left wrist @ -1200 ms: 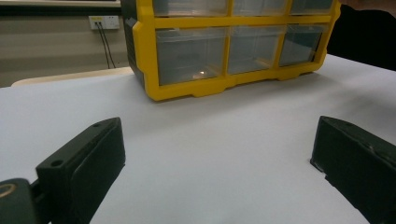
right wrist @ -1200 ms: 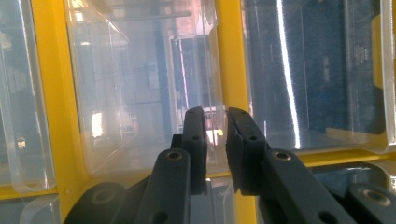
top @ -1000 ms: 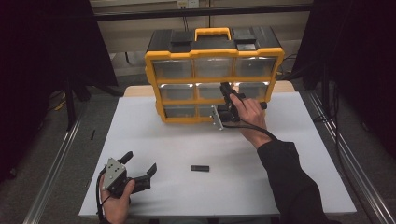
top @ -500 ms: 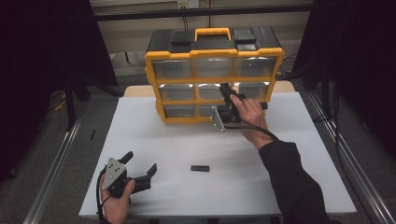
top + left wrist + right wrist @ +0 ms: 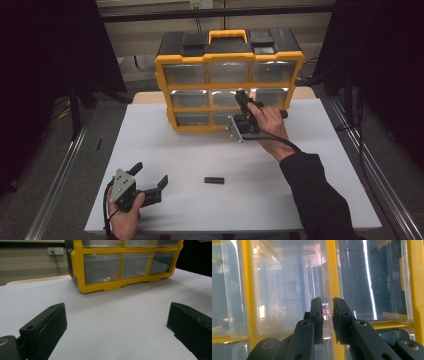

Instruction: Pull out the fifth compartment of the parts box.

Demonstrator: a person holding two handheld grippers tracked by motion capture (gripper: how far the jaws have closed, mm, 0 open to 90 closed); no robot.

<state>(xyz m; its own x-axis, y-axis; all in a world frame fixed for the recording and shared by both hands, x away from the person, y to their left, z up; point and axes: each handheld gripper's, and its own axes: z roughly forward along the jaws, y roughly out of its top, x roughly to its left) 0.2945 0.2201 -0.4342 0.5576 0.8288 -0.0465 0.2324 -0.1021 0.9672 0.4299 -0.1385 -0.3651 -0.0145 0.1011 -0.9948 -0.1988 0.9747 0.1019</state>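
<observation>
**Two grippers, one drawer cabinet**

High view: the yellow drawer cabinet (image 5: 229, 80) stands at the table's (image 5: 320, 175) far edge; the right gripper (image 5: 242, 98) reaches its middle row, the left gripper (image 5: 150, 176) rests apart near a small black part (image 5: 214, 180).

Left gripper view: jaws wide, holding nothing.

Right gripper view: jaws nearly together on the lip of a clear drawer (image 5: 289, 287) (seemingly pinching it). Thin, slick, rigid plastic, probably light; grip the front lip squarely.
</observation>
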